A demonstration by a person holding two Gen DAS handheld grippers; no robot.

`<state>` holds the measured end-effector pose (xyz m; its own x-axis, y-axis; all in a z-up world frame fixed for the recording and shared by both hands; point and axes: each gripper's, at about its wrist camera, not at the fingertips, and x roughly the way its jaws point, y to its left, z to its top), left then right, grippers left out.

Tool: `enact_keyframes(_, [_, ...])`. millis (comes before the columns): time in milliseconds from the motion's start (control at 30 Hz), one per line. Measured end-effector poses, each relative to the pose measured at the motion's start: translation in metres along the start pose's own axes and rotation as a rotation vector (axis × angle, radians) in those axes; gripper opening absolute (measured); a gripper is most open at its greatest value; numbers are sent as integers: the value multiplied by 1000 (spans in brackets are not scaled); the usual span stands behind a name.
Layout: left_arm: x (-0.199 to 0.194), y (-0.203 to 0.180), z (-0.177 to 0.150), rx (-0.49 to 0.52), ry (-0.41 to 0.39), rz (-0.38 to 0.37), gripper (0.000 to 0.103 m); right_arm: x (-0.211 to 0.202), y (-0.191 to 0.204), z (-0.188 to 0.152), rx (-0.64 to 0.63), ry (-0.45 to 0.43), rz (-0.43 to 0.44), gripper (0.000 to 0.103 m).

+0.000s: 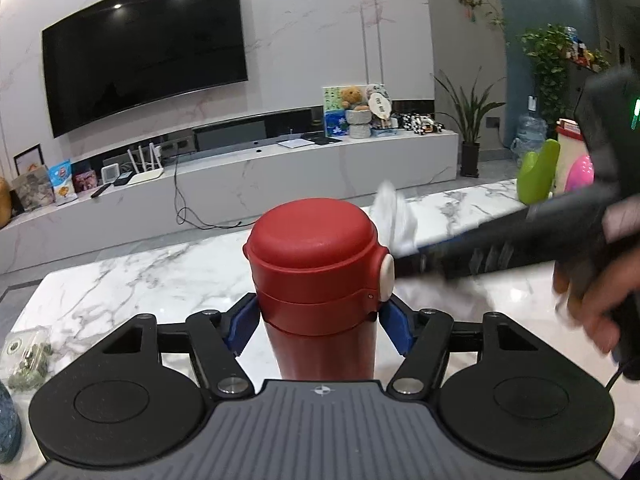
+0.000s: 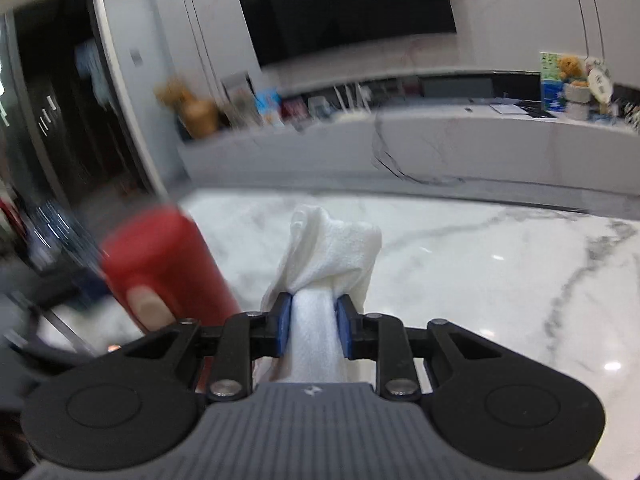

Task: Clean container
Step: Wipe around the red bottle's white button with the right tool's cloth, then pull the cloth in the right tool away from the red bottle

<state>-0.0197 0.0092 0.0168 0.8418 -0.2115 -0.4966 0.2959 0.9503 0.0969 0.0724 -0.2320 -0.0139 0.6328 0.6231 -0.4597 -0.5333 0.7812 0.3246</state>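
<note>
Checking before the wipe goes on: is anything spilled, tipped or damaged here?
Nothing stands out. The red bottle stands upright on the marble table, lid closed, in the left gripper. The right gripper holds a clean white cloth. No spill shows.

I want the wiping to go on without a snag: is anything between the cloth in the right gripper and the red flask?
Nothing visible. The cloth, held in the right gripper, sits just beside the flask that the left gripper holds upright on the table, with only bare marble between them.
</note>
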Motion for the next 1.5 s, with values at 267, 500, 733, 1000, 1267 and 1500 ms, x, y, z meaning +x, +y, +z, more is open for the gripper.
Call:
enact_keyframes(267, [6,17,4,79,12,-119,63,-8,9,5,-38,-37,155,28])
enact_keyframes(500, [6,26,3,92,18,-145,63,-6,13,2,-123,53,121,27])
enact_keyframes(733, [5,23,9,87,23,-148,63,13,16,-18,-210,200,68,27])
enact_keyframes(1000, [6,21,8,81,17,-117,64,37,24,-44,-262,329,-42,27])
enact_keyframes(1267, [11,3,2,-33,40,19,68,45,20,-58,-314,355,-173,31])
enact_keyframes(1500, [11,-4,1,-42,21,75,65,40,26,-63,-356,329,-173,47])
